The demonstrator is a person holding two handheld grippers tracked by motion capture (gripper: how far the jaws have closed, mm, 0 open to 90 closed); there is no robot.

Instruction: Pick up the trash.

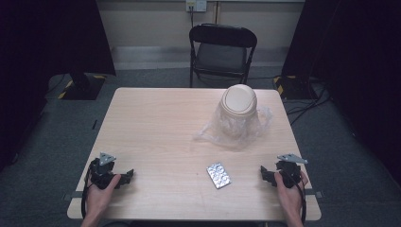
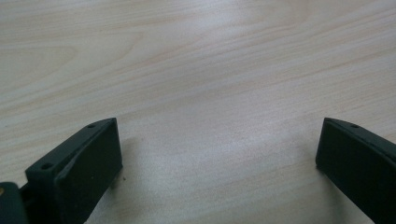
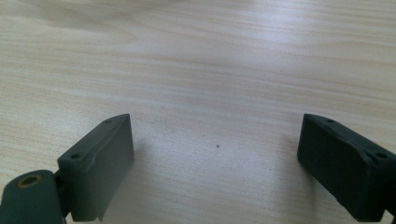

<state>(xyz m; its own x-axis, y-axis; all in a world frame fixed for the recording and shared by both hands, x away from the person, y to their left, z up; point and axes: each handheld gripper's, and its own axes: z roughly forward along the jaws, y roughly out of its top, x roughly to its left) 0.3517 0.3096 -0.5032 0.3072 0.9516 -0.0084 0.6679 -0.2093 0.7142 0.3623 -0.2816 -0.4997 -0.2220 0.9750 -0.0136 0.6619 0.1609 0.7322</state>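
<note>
Tools sit released at the counter's (image 1: 156,123) near corners: left tool (image 1: 128,176), right tool (image 1: 264,174); blister pack (image 1: 218,175) lies between, bagged bin (image 1: 237,116) toward the far edge.

Light wood-grain table (image 1: 156,127), square top, pale laminate, standing on grey carpeted floor (image 1: 350,156). Black folding chair (image 1: 222,49) behind the table's far edge, seat grey, facing the table, unoccupied. Back wall (image 1: 151,21) cream-coloured, with a pale skirting band lower down. Wall socket (image 1: 196,5) at top centre, a cable dropping from it. Black curtains (image 1: 52,38) hang at both sides; room dim beyond them. Black stand base (image 1: 81,87) with yellow-black hazard tape far left; a matching one (image 1: 293,87) far right, cables (image 1: 312,101) trailing across the carpet beside it. Soft overhead light, faint sheen on the tabletop.
</note>
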